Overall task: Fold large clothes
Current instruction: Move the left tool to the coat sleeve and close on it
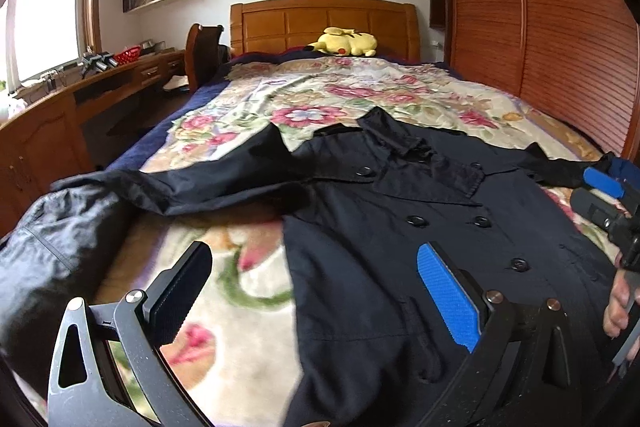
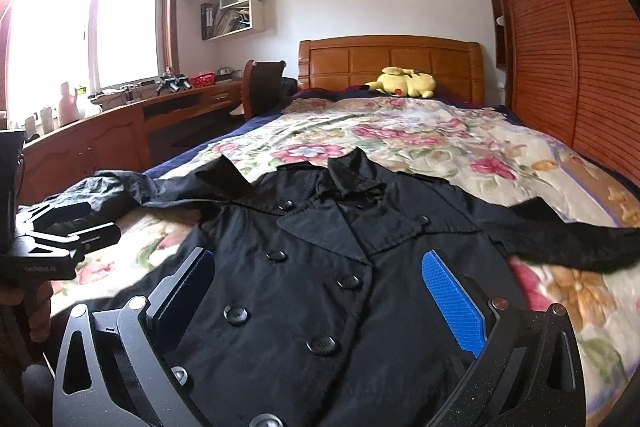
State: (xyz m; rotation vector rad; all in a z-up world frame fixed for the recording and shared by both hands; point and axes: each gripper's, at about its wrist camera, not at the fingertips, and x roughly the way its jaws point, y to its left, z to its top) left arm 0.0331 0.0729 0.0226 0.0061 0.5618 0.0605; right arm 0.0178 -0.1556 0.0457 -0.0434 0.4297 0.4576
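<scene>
Across the floral quilted bedspread [image 2: 460, 147] lies a black double-breasted cotton coat [image 2: 320, 287], front up with sleeves spread wide, seemingly laid out ready for folding, while the left gripper [image 1: 316, 291] and right gripper [image 2: 320, 299] hover above it, jaws wide and empty.

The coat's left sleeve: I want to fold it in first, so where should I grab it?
Grip the sleeve near its cuff end with the left gripper, coming from the bed's left edge: it lies stretched out flat, away from the coat.
</scene>
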